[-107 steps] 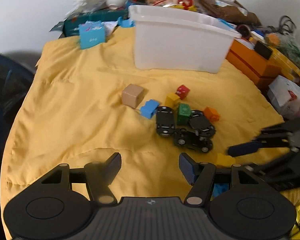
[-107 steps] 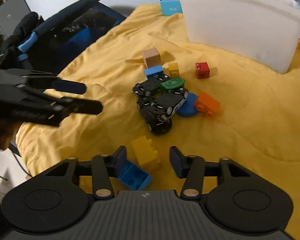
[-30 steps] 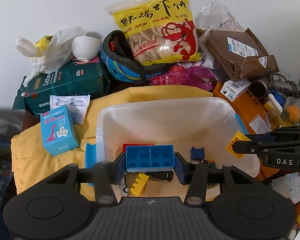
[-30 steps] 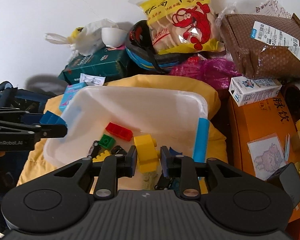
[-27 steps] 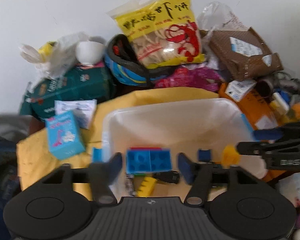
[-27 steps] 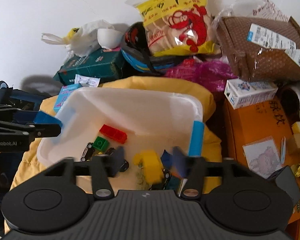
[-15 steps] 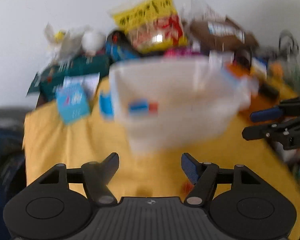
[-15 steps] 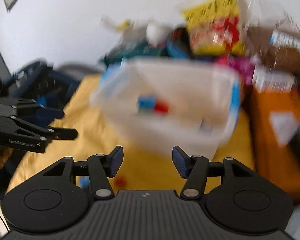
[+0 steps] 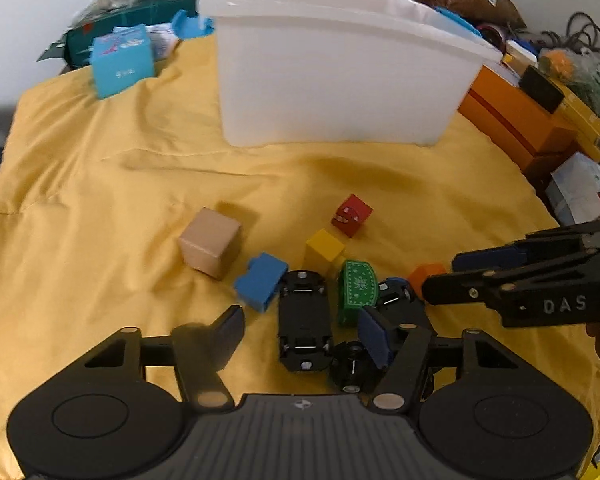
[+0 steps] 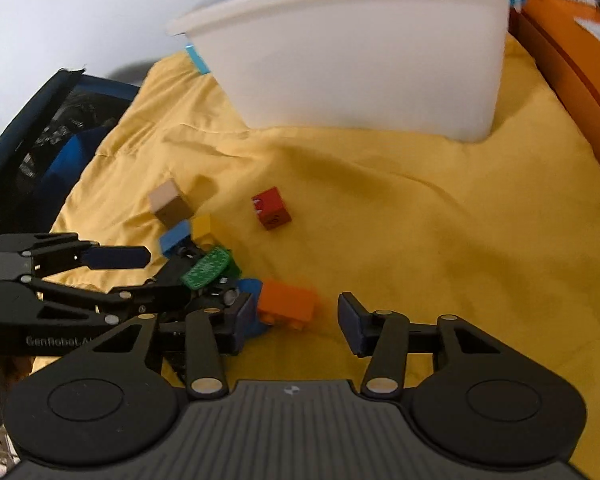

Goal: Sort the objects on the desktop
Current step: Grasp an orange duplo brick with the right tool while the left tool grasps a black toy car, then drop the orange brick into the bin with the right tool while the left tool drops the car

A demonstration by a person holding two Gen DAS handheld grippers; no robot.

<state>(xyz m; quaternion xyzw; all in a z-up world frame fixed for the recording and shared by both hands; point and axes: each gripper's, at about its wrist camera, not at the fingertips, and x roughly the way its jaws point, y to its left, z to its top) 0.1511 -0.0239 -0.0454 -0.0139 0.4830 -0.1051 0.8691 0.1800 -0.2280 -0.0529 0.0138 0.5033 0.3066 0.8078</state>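
Note:
A pile of toys lies on the yellow cloth (image 9: 100, 184) in front of the white bin (image 9: 340, 68). My left gripper (image 9: 304, 330) is open, low over an upside-down black toy car (image 9: 304, 316) that lies between its fingers. Around the car are a blue brick (image 9: 260, 286), a green brick (image 9: 356, 292), a yellow cube (image 9: 324, 250), a tan cube (image 9: 210, 242) and a red cube (image 9: 352, 214). My right gripper (image 10: 298, 320) is open with an orange brick (image 10: 286, 304) between its fingers, close to the left one. The red cube (image 10: 272, 208) lies beyond it.
A light blue box (image 9: 122, 60) and a dark green package stand at the back left. Orange boxes (image 9: 512, 120) line the right edge, with an orange box (image 10: 572, 52) beside the white bin (image 10: 360, 52). A dark blue bag (image 10: 40, 140) sits off the cloth's left side.
One second ago both grippers were over the bin, the left shut on a blue brick and the right on a yellow one. Both opened, the bricks dropped in, and both came down to the pile.

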